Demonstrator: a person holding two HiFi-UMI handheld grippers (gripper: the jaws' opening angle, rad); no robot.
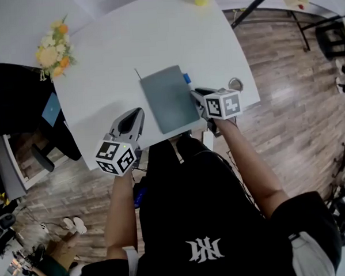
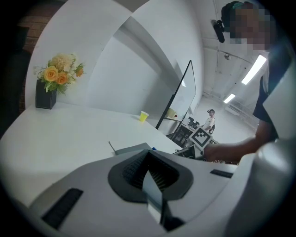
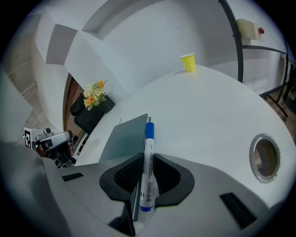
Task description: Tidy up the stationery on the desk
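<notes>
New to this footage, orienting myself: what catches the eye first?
The right gripper is shut on a blue-capped marker beside a grey notebook near the front edge of the white desk. The left gripper hangs shut and empty on the notebook's other side; yellow flowers stand at the desk's left corner.

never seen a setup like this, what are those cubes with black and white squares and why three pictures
No robot here: a person holds a two-jaw gripper in each hand, and the patterned cubes are part of those grippers. The head view comes from a camera on the person's head, looking down. The left gripper view and the right gripper view come from cameras riding on each gripper, looking along its jaws. On the white desk are a grey notebook, a yellow cup and flowers in a dark box. The left gripper is shut and empty. The right gripper is closed on a white marker with a blue cap, beside the notebook.
</notes>
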